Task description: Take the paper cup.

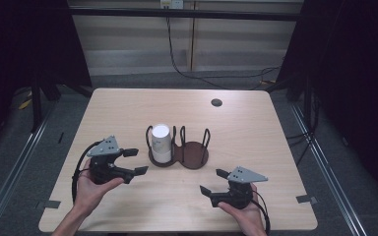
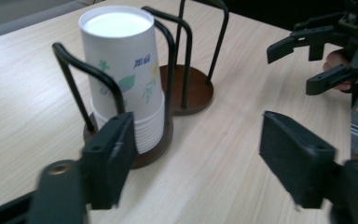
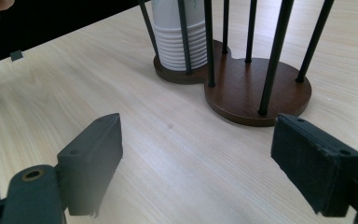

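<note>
Pale wooden table [image 1: 128,103] under dim light, a dark two-ring cup holder [image 1: 193,156] at centre frame. Its left ring holds a stack of paper cups [image 1: 161,142], upside down. Both the left gripper [image 1: 134,161] at lower left and the right gripper [image 1: 212,181] at lower right have jaws apart, empty. Paper cups are light and crush easily; grip the top cup's side wall gently, near its upper end.

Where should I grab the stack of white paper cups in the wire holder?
Grip the top white paper cup near its upturned base, coming from above: it stands upside down and clear of the black wire loops, which fence the lower stack.
</note>
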The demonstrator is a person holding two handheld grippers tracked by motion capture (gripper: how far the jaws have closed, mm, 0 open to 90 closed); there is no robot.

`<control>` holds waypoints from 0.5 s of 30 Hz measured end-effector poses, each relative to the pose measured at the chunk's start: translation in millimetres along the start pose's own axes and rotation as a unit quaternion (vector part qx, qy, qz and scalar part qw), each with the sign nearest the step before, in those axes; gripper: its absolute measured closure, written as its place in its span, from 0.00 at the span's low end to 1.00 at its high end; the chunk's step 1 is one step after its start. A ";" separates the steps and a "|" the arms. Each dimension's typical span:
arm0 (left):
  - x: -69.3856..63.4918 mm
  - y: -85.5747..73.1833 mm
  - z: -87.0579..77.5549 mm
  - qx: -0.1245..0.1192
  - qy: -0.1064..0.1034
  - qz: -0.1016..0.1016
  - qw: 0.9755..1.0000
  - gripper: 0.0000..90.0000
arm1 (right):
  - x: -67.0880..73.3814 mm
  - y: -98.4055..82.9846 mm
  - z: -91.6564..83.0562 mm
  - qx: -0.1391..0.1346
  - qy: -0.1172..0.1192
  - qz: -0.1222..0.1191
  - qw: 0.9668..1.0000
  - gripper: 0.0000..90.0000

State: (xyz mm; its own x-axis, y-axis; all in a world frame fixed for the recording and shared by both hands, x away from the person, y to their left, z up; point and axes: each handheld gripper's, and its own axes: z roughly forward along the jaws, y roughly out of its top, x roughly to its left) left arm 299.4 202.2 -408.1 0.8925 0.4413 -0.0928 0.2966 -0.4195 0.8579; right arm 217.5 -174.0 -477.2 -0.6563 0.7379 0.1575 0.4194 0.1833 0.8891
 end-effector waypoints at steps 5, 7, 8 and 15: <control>2.3 7.7 3.4 0.004 0.002 -0.003 1.000 0.35 | 0.3 1.3 -0.7 -0.003 0.004 0.001 1.000 0.17; 5.5 10.7 3.7 0.004 0.003 -0.005 1.000 0.34 | 0.4 1.9 -1.1 0.000 0.008 0.003 1.000 0.18; 7.0 12.3 4.0 0.006 0.002 -0.005 1.000 0.34 | 0.4 2.0 -1.3 0.000 0.010 0.004 1.000 0.18; 19.8 28.3 6.5 0.037 0.011 0.000 0.999 0.32 | 2.5 2.8 -0.5 0.000 0.015 -0.002 1.000 0.18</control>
State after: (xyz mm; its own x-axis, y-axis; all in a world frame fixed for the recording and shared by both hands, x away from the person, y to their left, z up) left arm 327.7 193.9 -388.9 0.8846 0.4593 -0.0810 0.3221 -0.4761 0.8183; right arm 216.7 -172.0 -474.0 -0.6765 0.7175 0.1659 0.4160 0.1865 0.8900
